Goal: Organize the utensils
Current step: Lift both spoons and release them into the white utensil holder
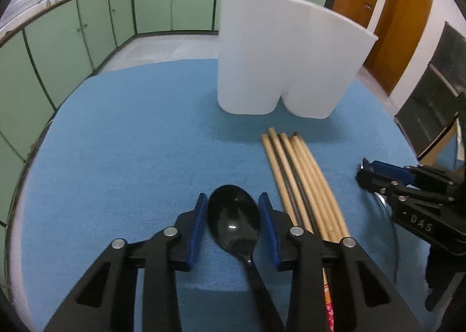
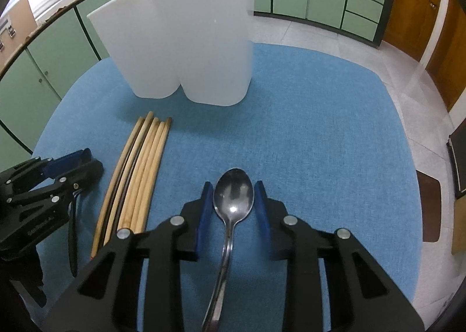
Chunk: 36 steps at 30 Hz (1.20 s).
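A black plastic spoon lies on the blue mat between the open jaws of my left gripper; the pads stand clear of its bowl. A steel spoon lies between the open jaws of my right gripper. A bundle of wooden chopsticks lies between the two spoons and also shows in the right wrist view. A white two-compartment utensil holder stands upright beyond them; it also shows in the right wrist view. Its inside is hidden.
The blue mat covers a round table. The right gripper shows at the right of the left wrist view, the left gripper at the left of the right wrist view. Green cabinets and wooden doors stand behind.
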Motion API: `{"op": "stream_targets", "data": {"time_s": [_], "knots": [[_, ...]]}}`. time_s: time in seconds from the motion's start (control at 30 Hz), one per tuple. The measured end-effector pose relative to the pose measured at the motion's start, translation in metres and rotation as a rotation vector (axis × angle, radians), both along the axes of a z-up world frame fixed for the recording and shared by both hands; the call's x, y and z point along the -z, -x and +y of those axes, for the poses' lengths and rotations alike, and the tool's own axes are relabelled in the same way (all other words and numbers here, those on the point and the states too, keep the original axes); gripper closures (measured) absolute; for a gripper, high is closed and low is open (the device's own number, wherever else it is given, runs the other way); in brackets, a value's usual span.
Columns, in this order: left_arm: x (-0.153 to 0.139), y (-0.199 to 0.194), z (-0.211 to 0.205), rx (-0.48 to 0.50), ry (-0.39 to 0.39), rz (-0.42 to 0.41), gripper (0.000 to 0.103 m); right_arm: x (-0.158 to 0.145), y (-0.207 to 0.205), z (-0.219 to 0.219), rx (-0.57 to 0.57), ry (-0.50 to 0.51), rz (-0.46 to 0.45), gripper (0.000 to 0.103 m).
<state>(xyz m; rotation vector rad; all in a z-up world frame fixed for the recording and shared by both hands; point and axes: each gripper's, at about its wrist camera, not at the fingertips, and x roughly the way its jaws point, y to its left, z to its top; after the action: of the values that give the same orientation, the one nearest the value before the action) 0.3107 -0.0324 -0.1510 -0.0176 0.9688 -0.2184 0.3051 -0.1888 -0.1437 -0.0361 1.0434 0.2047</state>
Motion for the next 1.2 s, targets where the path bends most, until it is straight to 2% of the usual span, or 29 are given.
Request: {"op": "stream_targets", "data": {"time_s": [0.07,0.17,0.3,0.5,0.6,0.8,0.9,1.0,1.2], "knots": [[-0.006,0.008,-0.001,0.002,0.007,-0.042,0.068,-0.008,0.006,-0.006,-0.003,-0.034,-0.069,0.076],[-0.020,0.025,0.005,0.015,0.070,-0.170,0.068,-0.026,0.024,-0.017,-0.020,-0.075,-0.214,0.076],[-0.044,0.052,0.001,0.017,0.069,-0.402,0.068,-0.049,0.041,-0.029,-0.037,-0.152,-0.352,0.076],[-0.056,0.065,-0.006,0.005,0.062,-0.552,0.068,-0.078,0.047,-0.041,-0.046,-0.233,-0.467,0.076],[-0.071,0.067,-0.011,0.002,0.063,-0.624,0.068,-0.100,0.049,-0.049,-0.063,-0.242,-0.526,0.076],[-0.133,0.025,-0.009,-0.014,0.076,-0.779,0.068,-0.160,0.022,-0.050,-0.069,-0.266,-0.642,0.076],[-0.160,-0.005,-0.014,-0.035,0.083,-0.838,0.068,-0.180,-0.006,-0.053,-0.038,-0.269,-0.692,0.076],[-0.172,-0.029,-0.019,-0.053,0.074,-0.868,0.068,-0.185,-0.036,-0.051,0.004,-0.234,-0.729,0.076],[-0.159,-0.070,-0.024,-0.070,0.068,-0.816,0.068,-0.163,-0.088,-0.046,0.057,-0.181,-0.721,0.076]]}}
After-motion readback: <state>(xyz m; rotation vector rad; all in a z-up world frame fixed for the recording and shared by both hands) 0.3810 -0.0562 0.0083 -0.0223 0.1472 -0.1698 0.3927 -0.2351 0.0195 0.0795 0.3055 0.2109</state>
